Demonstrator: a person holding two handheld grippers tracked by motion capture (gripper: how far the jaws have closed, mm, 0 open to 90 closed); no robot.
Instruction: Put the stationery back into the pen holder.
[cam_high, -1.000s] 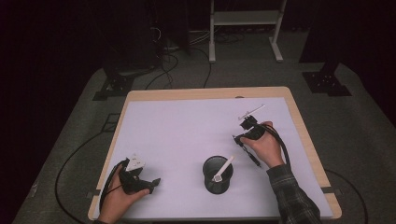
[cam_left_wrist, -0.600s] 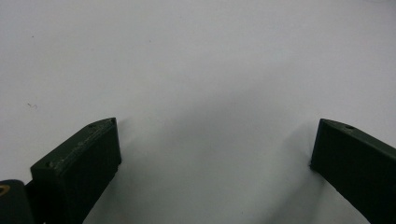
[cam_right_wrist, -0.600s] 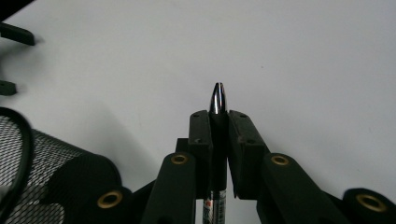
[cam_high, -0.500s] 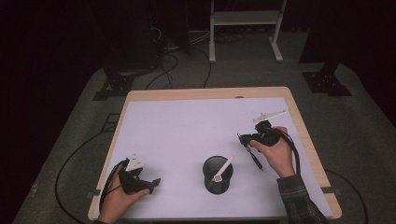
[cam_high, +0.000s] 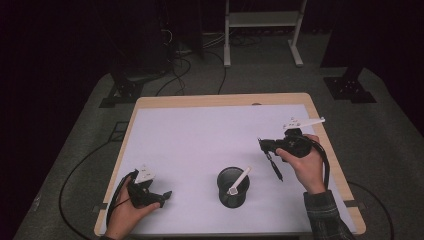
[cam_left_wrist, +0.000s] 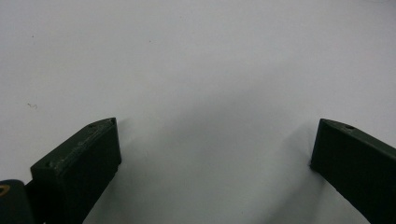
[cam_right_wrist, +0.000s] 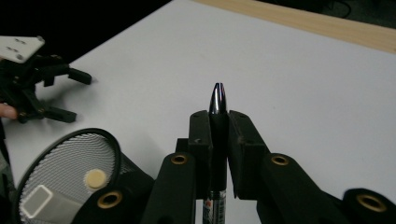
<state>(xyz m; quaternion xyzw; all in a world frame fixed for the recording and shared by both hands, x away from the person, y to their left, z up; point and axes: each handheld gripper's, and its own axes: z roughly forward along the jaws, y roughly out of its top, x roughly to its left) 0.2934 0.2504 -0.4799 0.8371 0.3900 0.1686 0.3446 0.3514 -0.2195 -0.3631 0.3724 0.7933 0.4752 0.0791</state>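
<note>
Pen (cam_right_wrist: 218, 122) sat clamped in the right gripper (cam_high: 263, 145), right of the cup (cam_high: 233, 187); left gripper (cam_high: 162, 196) gaped empty, open sheet (cam_high: 200, 140) beyond.

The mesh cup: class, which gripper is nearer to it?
Right. The right gripper, clamping a pen, hovers just beyond the mesh cup; the left gripper rests farther off.
</note>
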